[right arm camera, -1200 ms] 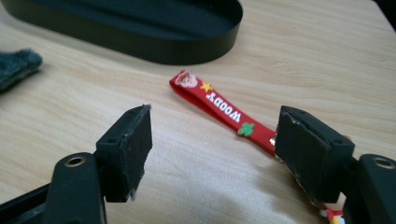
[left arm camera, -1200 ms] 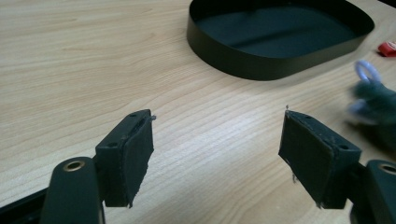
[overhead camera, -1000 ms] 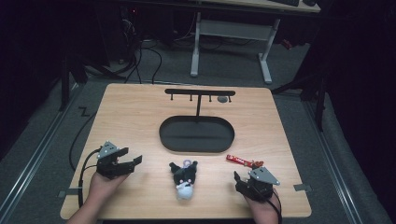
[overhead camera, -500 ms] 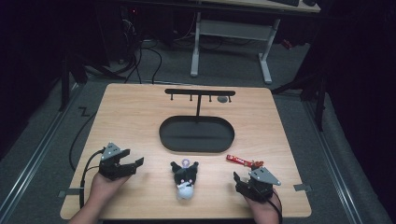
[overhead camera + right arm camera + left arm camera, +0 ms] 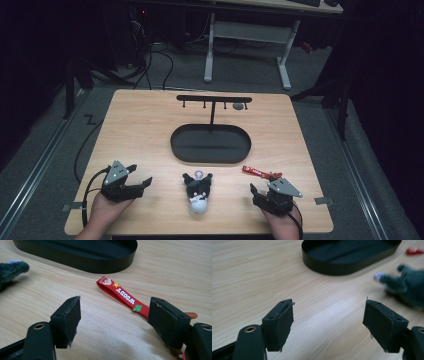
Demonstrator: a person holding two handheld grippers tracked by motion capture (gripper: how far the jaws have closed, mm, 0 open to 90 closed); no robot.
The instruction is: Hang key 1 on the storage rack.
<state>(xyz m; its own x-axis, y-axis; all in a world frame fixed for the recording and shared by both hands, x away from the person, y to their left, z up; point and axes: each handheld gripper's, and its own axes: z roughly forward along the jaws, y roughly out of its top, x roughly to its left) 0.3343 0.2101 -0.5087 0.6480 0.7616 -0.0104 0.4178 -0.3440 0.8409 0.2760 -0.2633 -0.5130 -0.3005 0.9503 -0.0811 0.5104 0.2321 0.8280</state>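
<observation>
left gripper (image 5: 142,181) sits near the table's (image 5: 150,130) front left corner, jaws spread wide w/ nothing btwn them, just bare wood; they've just been opening a bit more. it points toward the plush toy (image 5: 198,192), which lies at the front edge, mid-way along, apart from both grippers. right gripper (image 5: 255,192) is near the front right corner, jaws also spread wide, holding nothing. the red woody strap (image 5: 123,297) lies flat just beyond it, one end running behind a jaw; can't tell if it touches. black oval tray (image 5: 210,145) sits at the table's centre, w/ a t-shaped rack (image 5: 213,100) behind it.
</observation>
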